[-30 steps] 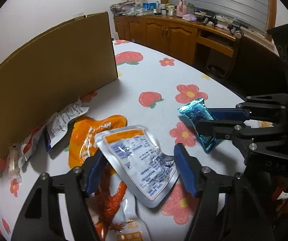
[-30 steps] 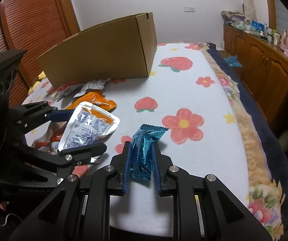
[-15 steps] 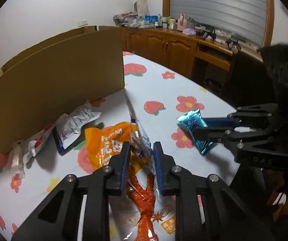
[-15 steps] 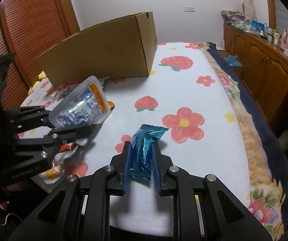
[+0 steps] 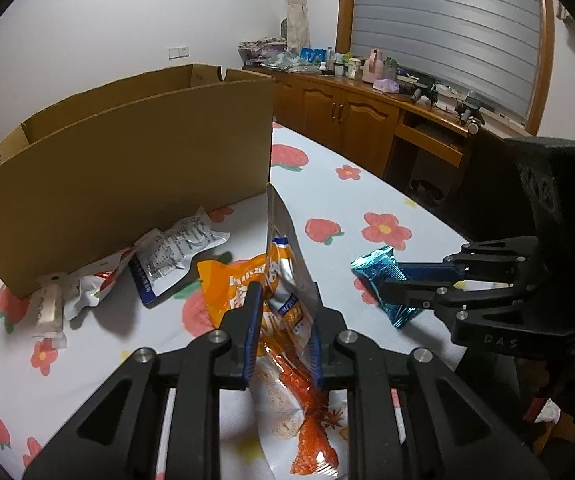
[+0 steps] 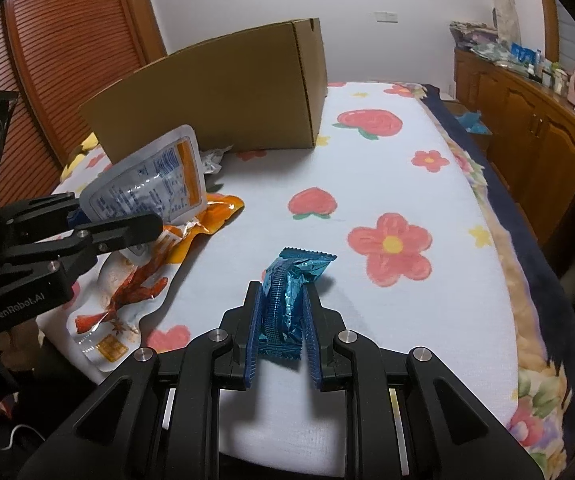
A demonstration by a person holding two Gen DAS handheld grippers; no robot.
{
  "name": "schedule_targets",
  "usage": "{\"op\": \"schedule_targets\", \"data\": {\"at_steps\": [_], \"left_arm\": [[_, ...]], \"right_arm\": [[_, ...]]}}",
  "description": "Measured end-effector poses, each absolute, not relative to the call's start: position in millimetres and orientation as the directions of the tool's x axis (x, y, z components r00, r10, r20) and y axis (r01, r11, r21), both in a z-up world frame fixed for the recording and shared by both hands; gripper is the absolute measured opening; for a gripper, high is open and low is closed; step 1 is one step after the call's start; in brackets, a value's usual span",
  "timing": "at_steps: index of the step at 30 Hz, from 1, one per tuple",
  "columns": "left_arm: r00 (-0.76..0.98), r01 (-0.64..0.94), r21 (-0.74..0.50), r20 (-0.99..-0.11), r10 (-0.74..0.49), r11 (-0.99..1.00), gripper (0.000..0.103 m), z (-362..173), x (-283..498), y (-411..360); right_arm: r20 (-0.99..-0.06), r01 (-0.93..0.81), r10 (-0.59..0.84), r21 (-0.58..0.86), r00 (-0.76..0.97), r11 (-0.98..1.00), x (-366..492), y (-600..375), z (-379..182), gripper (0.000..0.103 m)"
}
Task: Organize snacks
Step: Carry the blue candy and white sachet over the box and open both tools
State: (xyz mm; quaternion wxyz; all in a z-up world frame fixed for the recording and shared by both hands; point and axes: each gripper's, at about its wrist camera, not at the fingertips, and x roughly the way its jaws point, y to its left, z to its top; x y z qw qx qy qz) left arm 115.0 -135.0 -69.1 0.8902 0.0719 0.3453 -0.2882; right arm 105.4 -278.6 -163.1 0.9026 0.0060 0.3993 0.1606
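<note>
1. The box (image 5: 127,184) stands open at the far side of the bed (image 6: 427,184). Its inside is hidden from both views, so I cannot tell whether any snack is in it yet.
2. An orange pouch (image 5: 227,284), a clear packet with a red print (image 6: 127,296), and white packs (image 5: 175,252) against the box wall lie loose on the bed: most of the sorting looks left to do.
3. The left gripper (image 5: 283,332) pinches a silver pouch (image 6: 151,184), lifted clear of the bed near the box.
4. The right gripper (image 6: 281,340) pinches a blue wrapper (image 6: 291,292), low over the bed's middle, well apart from the box.
</note>
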Motion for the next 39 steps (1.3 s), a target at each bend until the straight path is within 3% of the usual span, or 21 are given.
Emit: {"op": "schedule_targets", "data": {"at_steps": [20,39], "left_arm": [[0.685,0.516,-0.045,-0.578,-0.443,0.856,0.018,-27,116,-97],[0.789,0.429,0.0,-0.487,-0.374,0.903,0.018,24,149,-43]], "right_arm": [[-0.682,-0.352,0.337,0.123,0.649,0.928,113,-255,-137,0.018],[-0.566,-0.426,0.378,0.051,0.733,0.903,141,-222,-55,0.018]]}}
